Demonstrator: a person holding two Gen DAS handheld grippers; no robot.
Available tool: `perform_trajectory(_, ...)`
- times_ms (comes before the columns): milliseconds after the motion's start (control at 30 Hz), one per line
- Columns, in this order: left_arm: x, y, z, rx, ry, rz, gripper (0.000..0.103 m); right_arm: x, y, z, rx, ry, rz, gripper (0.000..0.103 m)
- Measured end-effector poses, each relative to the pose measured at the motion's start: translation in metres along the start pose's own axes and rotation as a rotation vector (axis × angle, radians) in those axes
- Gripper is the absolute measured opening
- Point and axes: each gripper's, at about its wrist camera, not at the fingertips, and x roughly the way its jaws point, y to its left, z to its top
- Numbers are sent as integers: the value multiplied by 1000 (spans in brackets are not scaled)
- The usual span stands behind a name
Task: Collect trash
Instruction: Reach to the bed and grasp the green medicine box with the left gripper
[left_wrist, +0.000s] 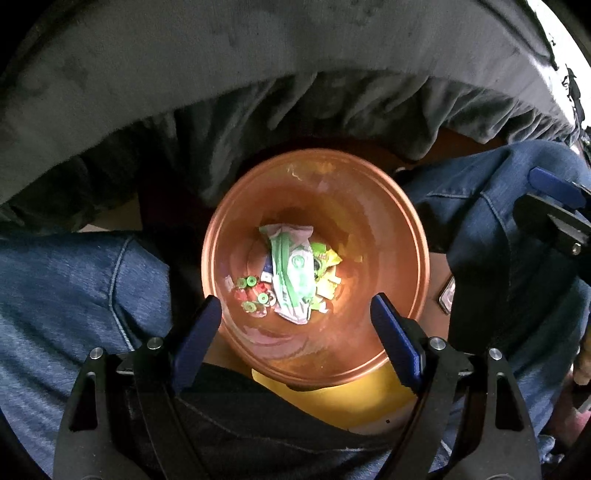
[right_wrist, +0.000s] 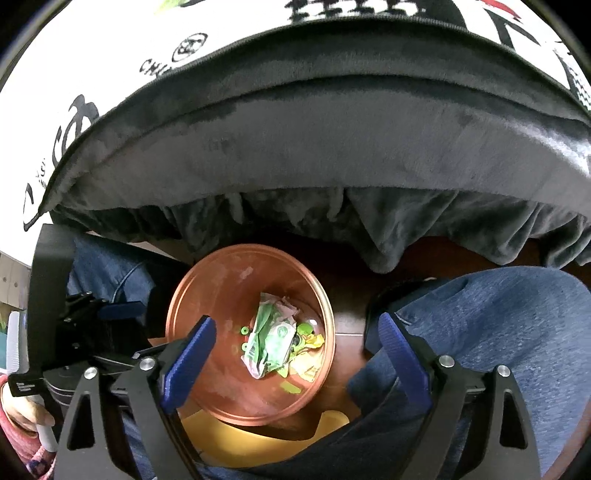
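We hold both tools above the copper bin, left tool and right tool each spread apart, empty. Trash, a green-white wrapper, lies at the bin bottom. Risk: we may knock the rim, tipping it between our knees. Right view shows the printed white cushion; left view shows green caps clearly.
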Motion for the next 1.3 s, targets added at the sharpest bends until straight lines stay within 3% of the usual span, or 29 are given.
perform_trajectory(300, -41, 0, 7, -8, -125, 7, 81, -29, -3, 12, 9, -86, 19, 89)
perform_trajectory(567, -126, -2, 21, 48, -436, 93, 81, -73, -5, 28, 23, -248, 66, 91)
perform_trajectory(900, -195, 9, 91, 186, -716, 198, 81, -79, -9, 30, 45, -272, 99, 92)
perform_trajectory(1033, -212, 25, 134, 283, -773, 184, 81, -77, -5, 30, 44, -266, 111, 92)
perform_trajectory(1167, -211, 44, 171, 348, -752, 186, 81, -76, -2, 33, 41, -266, 129, 92)
perform_trajectory(1300, -201, 52, 199, 465, -738, 283, 81, -77, 4, 39, 30, -267, 151, 92)
